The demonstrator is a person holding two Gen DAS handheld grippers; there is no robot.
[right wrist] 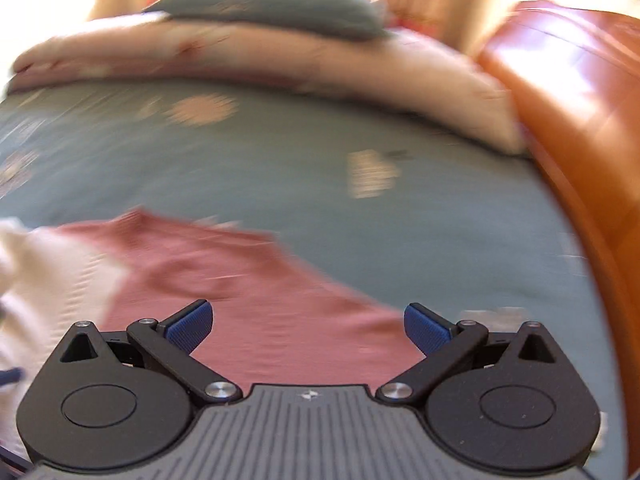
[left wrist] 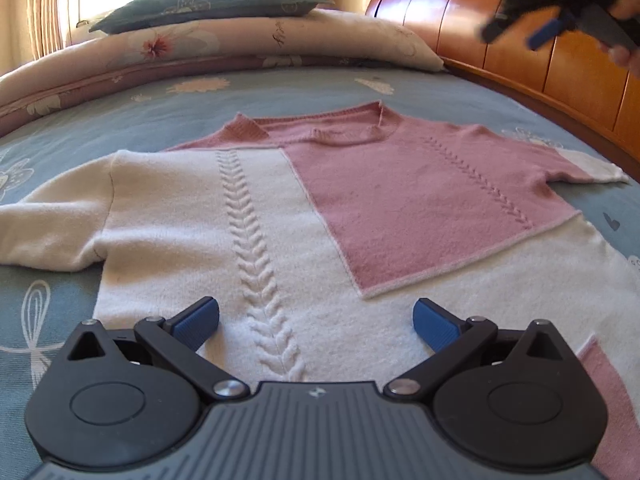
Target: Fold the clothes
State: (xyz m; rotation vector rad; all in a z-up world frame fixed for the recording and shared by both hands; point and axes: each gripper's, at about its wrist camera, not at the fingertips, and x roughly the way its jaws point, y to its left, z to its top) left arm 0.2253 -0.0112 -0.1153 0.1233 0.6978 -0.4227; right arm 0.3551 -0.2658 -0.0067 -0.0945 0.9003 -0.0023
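Left wrist view: sweater (left wrist: pixel 304 216) fills mid-frame, spread flat for folding (both sleeves out); left gripper (left wrist: pixel 316 322) and right gripper (right wrist: pixel 308 326) gape empty

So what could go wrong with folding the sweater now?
The right tool view is blurred, which suggests fast motion; it might grab the sweater in the wrong spot. The left sleeve lies spread out, the other end looks tucked, so the fold may come out uneven. Both tools are open and hold nothing; the soft knit may bunch when the left tool pinches it.
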